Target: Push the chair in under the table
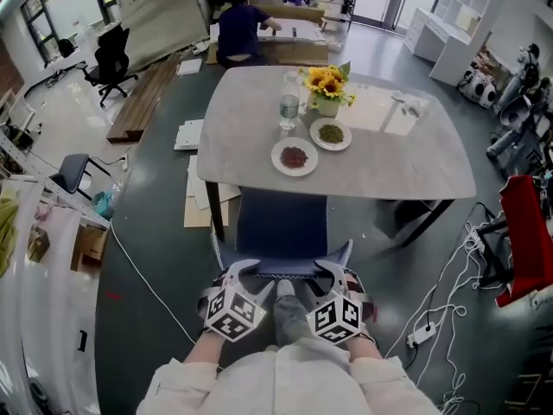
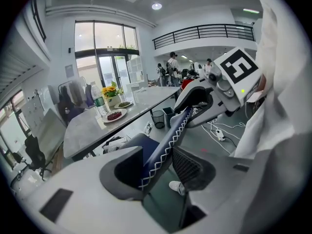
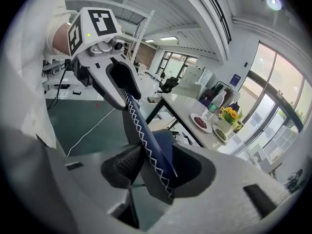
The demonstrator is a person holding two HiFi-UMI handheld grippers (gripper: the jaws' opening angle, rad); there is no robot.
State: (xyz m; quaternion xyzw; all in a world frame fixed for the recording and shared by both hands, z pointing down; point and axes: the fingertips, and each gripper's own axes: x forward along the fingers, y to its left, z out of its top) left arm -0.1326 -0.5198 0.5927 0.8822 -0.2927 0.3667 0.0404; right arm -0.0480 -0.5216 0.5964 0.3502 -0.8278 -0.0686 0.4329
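- Chair: stands directly ahead of the person, centred on the near edge of the table. The front of the seat is already under the tabletop; the rear of the seat and the backrest are still outside it.
- Left gripper: fingers set wide, closed on the left end of the backrest's top edge, which passes between the pads.
- Right gripper: fingers likewise wide, closed on the right end of the same edge.
- Key relation: the backrest's long axis runs left to right, square to the push line. The table lies straight ahead of the fingers, beyond the seat. Both grippers sit about equally far from the chair's centre line, so neither is nearer.
- Judgement: an even forward push from both hands should keep the chair straight between the dark table legs; uneven force would swing it.
- Materials: the chair is upholstered in dark blue with white zigzag stitching along the backrest edge and a grey underside. The tabletop is a smooth, pale grey slab with rounded corners.
- On the table: two plates, a bottle and flowers, all well clear of the chair.
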